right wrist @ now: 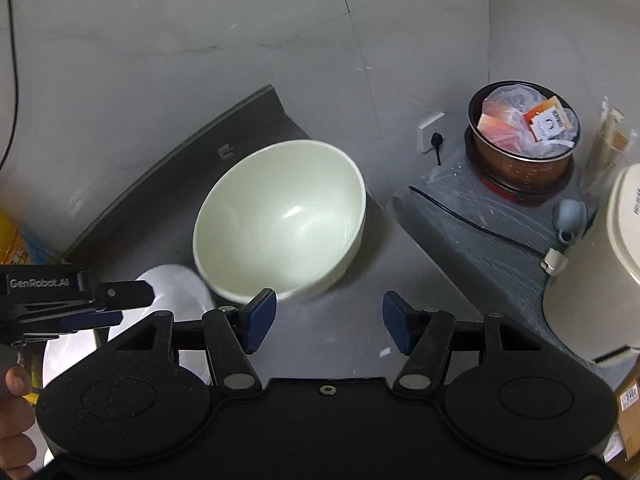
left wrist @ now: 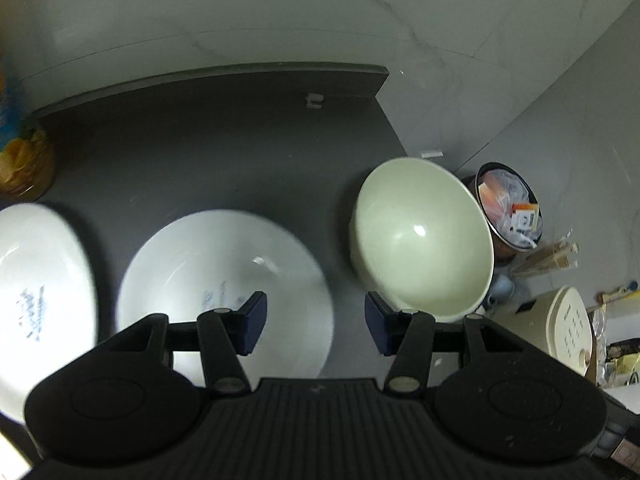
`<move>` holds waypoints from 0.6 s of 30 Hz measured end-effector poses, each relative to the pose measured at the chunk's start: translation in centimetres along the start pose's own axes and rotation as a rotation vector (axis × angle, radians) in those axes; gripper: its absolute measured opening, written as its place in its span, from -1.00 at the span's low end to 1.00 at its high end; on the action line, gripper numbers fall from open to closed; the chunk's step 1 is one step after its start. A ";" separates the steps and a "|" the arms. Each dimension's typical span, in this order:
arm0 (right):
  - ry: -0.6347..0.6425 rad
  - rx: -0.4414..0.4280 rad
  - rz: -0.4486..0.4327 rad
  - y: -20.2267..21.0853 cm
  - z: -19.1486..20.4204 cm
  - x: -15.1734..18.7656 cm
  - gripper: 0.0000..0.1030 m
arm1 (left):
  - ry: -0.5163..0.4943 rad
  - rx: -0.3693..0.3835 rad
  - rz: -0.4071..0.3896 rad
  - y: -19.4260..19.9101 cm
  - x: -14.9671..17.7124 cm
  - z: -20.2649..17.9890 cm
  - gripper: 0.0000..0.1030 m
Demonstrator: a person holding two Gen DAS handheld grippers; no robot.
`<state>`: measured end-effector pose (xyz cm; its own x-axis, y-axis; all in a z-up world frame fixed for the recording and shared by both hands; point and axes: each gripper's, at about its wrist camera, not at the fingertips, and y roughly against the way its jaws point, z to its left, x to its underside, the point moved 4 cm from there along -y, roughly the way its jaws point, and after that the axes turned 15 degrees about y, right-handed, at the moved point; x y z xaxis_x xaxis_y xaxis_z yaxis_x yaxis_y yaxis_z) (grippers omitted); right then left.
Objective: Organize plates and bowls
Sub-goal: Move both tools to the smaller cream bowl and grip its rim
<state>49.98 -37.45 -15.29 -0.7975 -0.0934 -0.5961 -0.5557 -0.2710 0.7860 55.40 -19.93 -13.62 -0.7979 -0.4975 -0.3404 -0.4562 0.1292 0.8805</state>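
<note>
On the dark grey table (left wrist: 208, 144) lie a white plate (left wrist: 208, 272) with blue print and a second white plate (left wrist: 36, 292) at the left edge. A pale green bowl (left wrist: 420, 236) stands at the table's right corner. My left gripper (left wrist: 316, 320) hovers open between the middle plate and the bowl, with nothing between its blue pads. In the right wrist view the same bowl (right wrist: 280, 216) sits just ahead of my right gripper (right wrist: 328, 316), which is open and holds nothing. The left gripper (right wrist: 120, 304) shows at the left over a white plate (right wrist: 176, 292), held by a hand (right wrist: 16, 400).
Beyond the table's right edge stand a copper pot full of wrappers (right wrist: 524, 136) and a cream appliance (right wrist: 600, 280) on a lower grey surface (right wrist: 472, 224). A wall socket (right wrist: 432, 132) has a black plug in it. A jar of yellow food (left wrist: 24, 168) sits at the table's far left.
</note>
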 end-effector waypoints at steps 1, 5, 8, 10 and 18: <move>0.000 -0.008 0.001 -0.3 -0.3 -0.2 0.15 | 0.005 0.001 0.001 -0.4 -0.2 -0.4 0.00; 0.011 -0.017 0.021 -1.6 -1.3 -1.0 0.12 | 0.028 0.012 0.014 -2.0 -0.9 -1.6 0.00; 0.005 -0.025 0.040 -2.6 -2.2 -1.4 -0.01 | 0.039 0.010 0.024 -3.3 -1.2 -2.3 -0.06; -0.001 -0.035 0.052 -3.3 -2.8 -1.6 -0.08 | 0.037 0.011 0.022 -3.9 -1.4 -2.8 -0.06; 0.004 -0.055 0.085 -5.8 -3.4 -2.5 -0.24 | 0.066 -0.020 0.044 -6.6 -2.1 -3.0 -0.28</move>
<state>55.99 -38.87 -18.86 -0.8399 -0.1224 -0.5287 -0.4725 -0.3144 0.8233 61.27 -22.30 -17.67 -0.7890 -0.5475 -0.2788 -0.4123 0.1353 0.9009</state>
